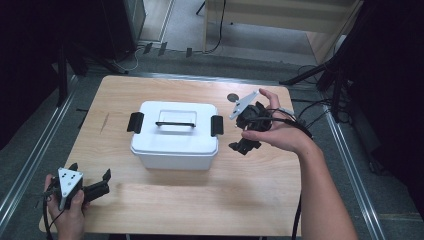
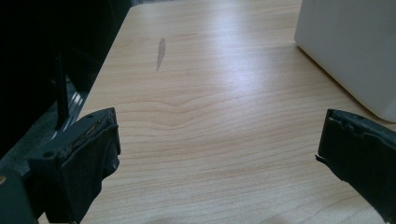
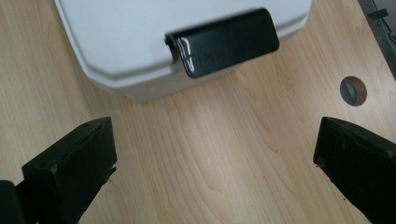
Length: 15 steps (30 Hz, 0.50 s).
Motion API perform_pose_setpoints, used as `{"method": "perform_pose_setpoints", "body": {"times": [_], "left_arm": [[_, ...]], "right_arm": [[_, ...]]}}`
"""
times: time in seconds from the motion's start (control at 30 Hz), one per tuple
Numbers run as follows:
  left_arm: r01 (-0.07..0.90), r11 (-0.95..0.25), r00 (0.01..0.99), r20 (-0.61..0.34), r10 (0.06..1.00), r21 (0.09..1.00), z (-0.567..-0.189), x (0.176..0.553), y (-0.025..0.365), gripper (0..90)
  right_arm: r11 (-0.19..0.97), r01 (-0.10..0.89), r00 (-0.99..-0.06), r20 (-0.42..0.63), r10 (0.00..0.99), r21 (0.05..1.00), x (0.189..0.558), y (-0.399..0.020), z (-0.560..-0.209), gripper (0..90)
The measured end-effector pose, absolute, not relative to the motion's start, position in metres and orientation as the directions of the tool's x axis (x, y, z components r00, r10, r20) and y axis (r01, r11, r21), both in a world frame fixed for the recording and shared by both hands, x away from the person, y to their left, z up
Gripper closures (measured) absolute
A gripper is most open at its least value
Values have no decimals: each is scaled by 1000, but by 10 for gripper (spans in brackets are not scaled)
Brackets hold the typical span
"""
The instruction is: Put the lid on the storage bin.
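Pale wood-grain table (image 1: 165,205), dark room around it, metal rails along both sides. White lidded box (image 1: 175,134) sits near the table's middle, lid on, black carry handle (image 1: 175,123) lying flat on top. Black latch (image 1: 134,122) on its left end, another latch (image 1: 216,125) on its right end.

Left tool (image 1: 90,180) low at the near left corner, held in the person's left hand (image 1: 70,212), jaws spread wide, nothing between them; well apart from the box. In the left gripper view, bare table lies between the jaws and the box's white wall (image 2: 355,46) shows at upper right.

Right tool (image 1: 245,136) held above the table just beside the box's right end, jaws wide apart and empty. Right gripper view looks down on the right-end latch (image 3: 224,41), which stands ahead of the jaws, not touched. Small round grey plug (image 3: 353,90) set in the table near the far right.
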<state>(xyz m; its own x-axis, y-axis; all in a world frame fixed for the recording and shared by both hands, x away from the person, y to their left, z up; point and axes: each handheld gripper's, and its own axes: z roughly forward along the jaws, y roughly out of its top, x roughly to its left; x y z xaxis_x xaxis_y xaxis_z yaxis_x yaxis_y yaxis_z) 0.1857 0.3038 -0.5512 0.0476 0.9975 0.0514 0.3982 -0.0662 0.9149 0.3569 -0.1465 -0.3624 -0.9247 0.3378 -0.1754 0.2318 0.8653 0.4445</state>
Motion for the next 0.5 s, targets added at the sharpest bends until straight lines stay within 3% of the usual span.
{"method": "perform_pose_setpoints", "body": {"times": [0.5], "left_arm": [[399, -70, 49, 55, 997, 914, -551, 185, 304, 0]], "right_arm": [[795, 309, -884, -150, 443, 522, 347, -192, -398, 0]]}}
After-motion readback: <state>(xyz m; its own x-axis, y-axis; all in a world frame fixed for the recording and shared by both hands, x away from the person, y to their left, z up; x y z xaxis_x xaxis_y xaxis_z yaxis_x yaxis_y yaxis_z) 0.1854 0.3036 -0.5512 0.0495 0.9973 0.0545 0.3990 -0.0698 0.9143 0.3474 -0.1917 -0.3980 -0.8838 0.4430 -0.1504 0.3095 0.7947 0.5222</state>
